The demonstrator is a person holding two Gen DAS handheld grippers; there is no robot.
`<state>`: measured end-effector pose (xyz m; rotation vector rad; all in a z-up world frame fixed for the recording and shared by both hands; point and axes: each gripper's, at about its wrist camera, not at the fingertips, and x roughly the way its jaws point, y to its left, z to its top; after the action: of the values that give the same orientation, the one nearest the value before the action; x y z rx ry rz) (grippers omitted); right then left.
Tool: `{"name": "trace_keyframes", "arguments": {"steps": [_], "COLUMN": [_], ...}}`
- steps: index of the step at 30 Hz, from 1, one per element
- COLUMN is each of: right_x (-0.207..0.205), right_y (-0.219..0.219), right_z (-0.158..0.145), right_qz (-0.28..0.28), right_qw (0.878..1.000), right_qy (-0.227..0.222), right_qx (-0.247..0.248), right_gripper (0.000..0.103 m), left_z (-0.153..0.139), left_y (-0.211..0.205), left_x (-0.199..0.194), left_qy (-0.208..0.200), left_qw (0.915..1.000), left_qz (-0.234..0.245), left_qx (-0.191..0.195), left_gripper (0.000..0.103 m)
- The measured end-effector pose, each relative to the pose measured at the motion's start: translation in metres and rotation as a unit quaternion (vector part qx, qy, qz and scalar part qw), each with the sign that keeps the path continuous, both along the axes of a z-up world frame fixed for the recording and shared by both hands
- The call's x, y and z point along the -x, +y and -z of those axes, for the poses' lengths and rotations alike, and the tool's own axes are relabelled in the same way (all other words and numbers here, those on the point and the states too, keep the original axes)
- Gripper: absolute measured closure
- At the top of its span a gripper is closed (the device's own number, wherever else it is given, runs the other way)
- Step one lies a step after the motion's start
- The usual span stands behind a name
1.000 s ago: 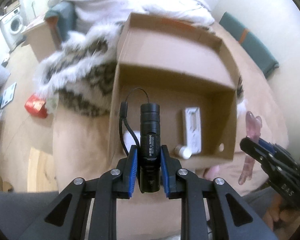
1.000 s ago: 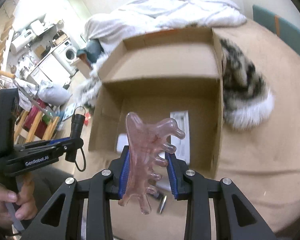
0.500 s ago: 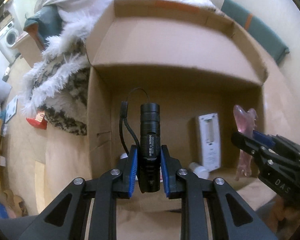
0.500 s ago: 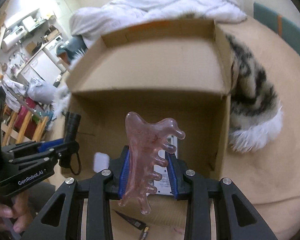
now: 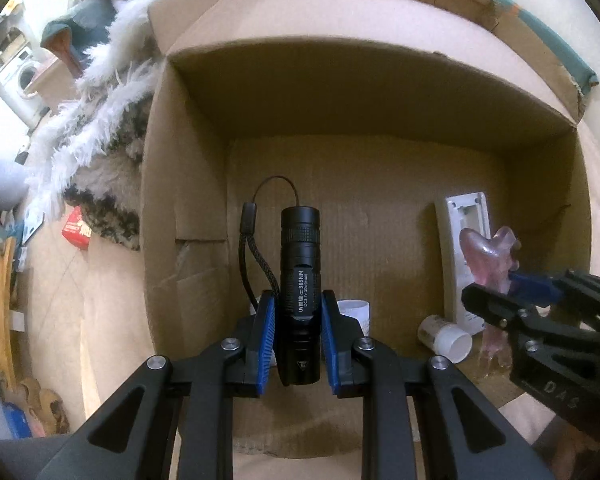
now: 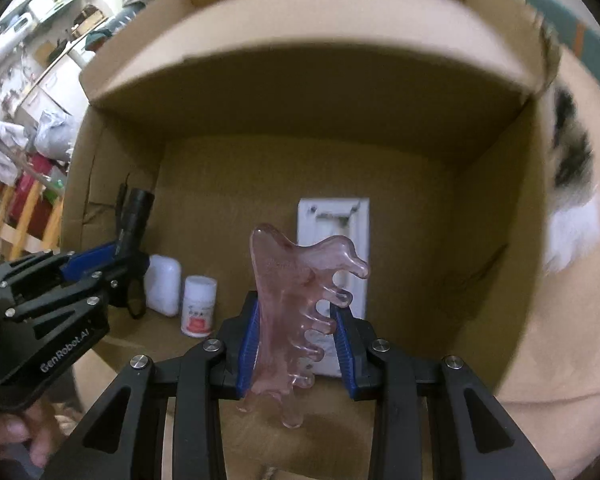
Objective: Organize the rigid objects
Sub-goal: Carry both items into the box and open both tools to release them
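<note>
My left gripper (image 5: 298, 340) is shut on a black flashlight (image 5: 300, 280) with a wrist cord, held over the near edge of an open cardboard box (image 5: 380, 100). My right gripper (image 6: 296, 344) is shut on a pink translucent comb-shaped scraper (image 6: 296, 300), also at the box's near edge. The box (image 6: 300, 120) holds a white remote-like panel (image 6: 334, 240), a small white bottle (image 6: 198, 306) and a white case (image 6: 162, 290). The flashlight also shows in the right wrist view (image 6: 134, 216), and the scraper in the left wrist view (image 5: 488, 252).
The box lies on a beige bed cover (image 6: 560, 340). A furry patterned blanket (image 5: 100, 140) lies left of the box, with a red packet (image 5: 76, 228) beside it. A teal cushion (image 5: 560, 48) is behind the box. A washing machine (image 5: 20, 76) stands far left.
Both grippers have moved forward to the box's opening with their objects, so the box now fills both views.
</note>
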<state>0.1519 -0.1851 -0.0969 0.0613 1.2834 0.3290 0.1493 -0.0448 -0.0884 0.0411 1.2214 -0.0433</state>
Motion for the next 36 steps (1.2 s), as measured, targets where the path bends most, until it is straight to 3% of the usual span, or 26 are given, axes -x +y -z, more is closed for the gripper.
{"name": "trace_keyframes", "arguments": {"steps": [9, 14, 19, 21, 22, 23, 25, 27, 29, 36], "right_x": [-0.009, -0.013, -0.017, -0.017, -0.018, -0.019, -0.019, -0.021, -0.018, -0.018], "right_y": [0.000, 0.000, -0.002, -0.005, -0.007, -0.010, -0.013, -0.015, -0.014, -0.016], "right_z": [0.013, 0.013, 0.003, -0.001, -0.004, -0.007, -0.010, -0.016, -0.023, -0.027], "right_qz": [0.011, 0.016, 0.024, 0.031, 0.037, 0.044, 0.049, 0.054, 0.062, 0.072], "right_qw": [1.000, 0.999, 0.999, 0.998, 0.998, 0.997, 0.995, 0.994, 0.992, 0.989], "right_qy": [0.017, 0.028, 0.015, 0.014, 0.014, 0.014, 0.012, 0.002, -0.010, -0.020], "right_qx": [0.015, -0.018, -0.037, -0.048, -0.056, -0.067, -0.084, -0.095, -0.109, -0.130], "right_gripper": [0.068, 0.068, 0.068, 0.057, 0.038, 0.031, 0.031, 0.031, 0.020, 0.015], "left_z": [0.007, 0.013, 0.009, 0.002, -0.002, -0.005, -0.008, -0.011, -0.016, -0.025], "left_y": [-0.003, -0.001, -0.006, -0.005, -0.004, -0.005, -0.006, -0.007, -0.004, -0.002], "left_x": [-0.003, -0.002, 0.001, 0.003, 0.003, 0.004, 0.006, 0.009, 0.009, 0.007], "left_qy": [0.005, 0.022, 0.003, -0.012, -0.021, -0.026, -0.031, -0.032, -0.038, -0.053], "left_qw": [0.9999, 0.9997, 1.0000, 0.9998, 0.9996, 0.9995, 0.9991, 0.9990, 0.9990, 0.9982], "left_qz": [-0.001, -0.007, -0.002, -0.006, -0.007, -0.005, -0.002, -0.009, -0.019, -0.026], "left_qx": [-0.010, 0.003, -0.009, -0.016, -0.017, -0.019, -0.028, -0.028, -0.013, -0.011], "left_gripper": [0.083, 0.083, 0.083, 0.083, 0.083, 0.083, 0.079, 0.068, 0.051, 0.040]}}
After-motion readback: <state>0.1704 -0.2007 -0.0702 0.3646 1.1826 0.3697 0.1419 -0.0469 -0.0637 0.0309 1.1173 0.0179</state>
